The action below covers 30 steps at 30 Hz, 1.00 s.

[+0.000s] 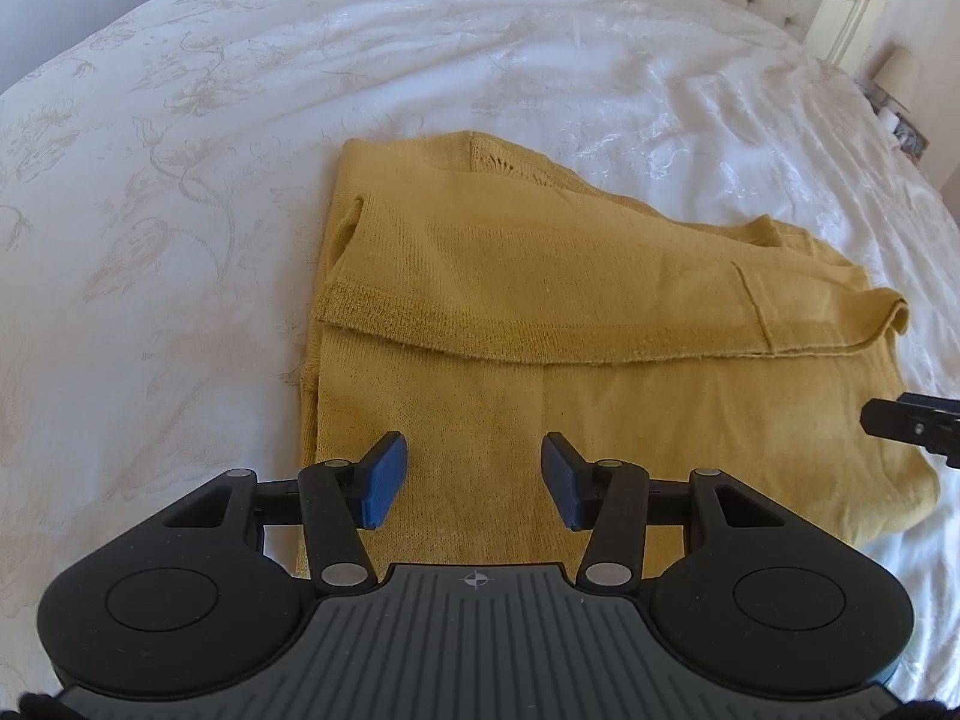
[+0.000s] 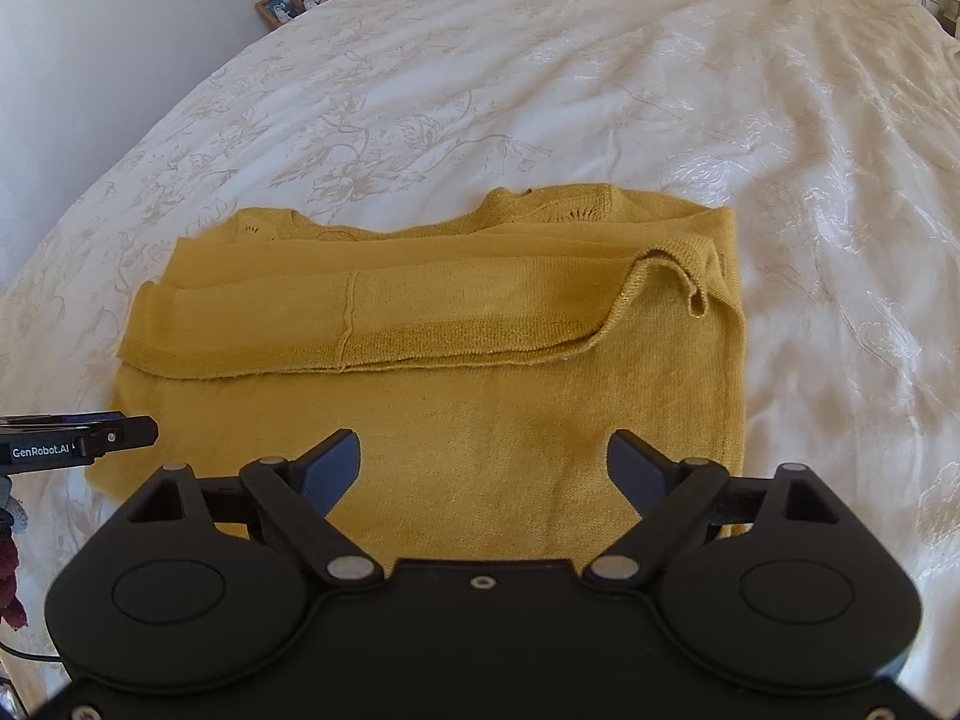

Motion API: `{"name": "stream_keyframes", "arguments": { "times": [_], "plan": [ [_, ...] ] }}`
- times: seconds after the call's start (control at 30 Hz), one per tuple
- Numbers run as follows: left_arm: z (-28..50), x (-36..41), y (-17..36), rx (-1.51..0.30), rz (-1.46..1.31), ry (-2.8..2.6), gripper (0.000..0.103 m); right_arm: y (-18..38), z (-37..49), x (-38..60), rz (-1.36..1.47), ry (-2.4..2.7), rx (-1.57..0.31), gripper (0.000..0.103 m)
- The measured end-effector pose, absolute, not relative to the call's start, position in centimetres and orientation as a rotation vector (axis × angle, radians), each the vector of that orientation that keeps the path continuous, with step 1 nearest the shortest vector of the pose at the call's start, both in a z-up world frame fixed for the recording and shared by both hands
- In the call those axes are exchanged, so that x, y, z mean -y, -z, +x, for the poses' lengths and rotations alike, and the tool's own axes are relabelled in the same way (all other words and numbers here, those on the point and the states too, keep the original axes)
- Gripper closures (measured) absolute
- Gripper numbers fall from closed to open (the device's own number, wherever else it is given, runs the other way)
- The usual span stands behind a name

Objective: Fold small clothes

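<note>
While spread wide, both tongs point(image 1: 474, 483) point(image 2: 483, 471) over folded yellow sweater point(image 1: 540, 312) point(image 2: 444, 312).

Near edge of the yellow sweater point(image 1: 540, 276) behind both tongs' bodies.

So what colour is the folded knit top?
Mustard yellow knit top, clearest in the right wrist view.

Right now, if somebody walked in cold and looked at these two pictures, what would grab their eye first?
The mustard-yellow knit top stands out first, lying partly folded in the middle of the white floral bedspread, one layer doubled over toward the near side. Next come the two grippers over its near edge, the left gripper and the right gripper, both open and holding nothing.
</note>
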<state>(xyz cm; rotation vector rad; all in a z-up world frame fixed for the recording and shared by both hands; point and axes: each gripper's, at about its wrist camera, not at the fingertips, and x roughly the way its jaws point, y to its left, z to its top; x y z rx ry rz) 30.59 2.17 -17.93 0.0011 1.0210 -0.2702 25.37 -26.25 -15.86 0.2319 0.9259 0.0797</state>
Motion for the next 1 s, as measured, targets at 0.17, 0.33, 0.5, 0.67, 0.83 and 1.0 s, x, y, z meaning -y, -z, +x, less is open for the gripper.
{"name": "stream_keyframes", "arguments": {
  "times": [0.17,0.33,0.5,0.67,0.83,1.0],
  "plan": [
    [31.0,-1.8,18.4,-1.02,0.013,0.269,0.055,16.4,25.7,25.5,0.205,-0.104,-0.929,0.013],
    [32.2,-1.0,18.8,-1.016,0.039,0.284,0.055,17.3,26.3,25.9,0.193,-0.089,-0.932,0.012],
    [34.2,-0.1,18.8,-0.997,0.062,0.307,0.053,17.9,27.5,26.8,0.163,-0.078,-0.922,0.012],
    [37.4,0.4,18.3,-0.967,0.079,0.327,0.053,18.2,30.2,28.0,0.141,-0.06,-0.898,0.011],
    [41.3,0.5,17.2,-0.922,0.07,0.316,0.053,17.9,33.6,30.1,0.17,-0.015,-0.88,0.009],
    [44.7,0.1,15.9,-0.876,0.042,0.28,0.053,17.3,35.6,31.9,0.217,0.029,-0.859,0.009]
  ]
}}
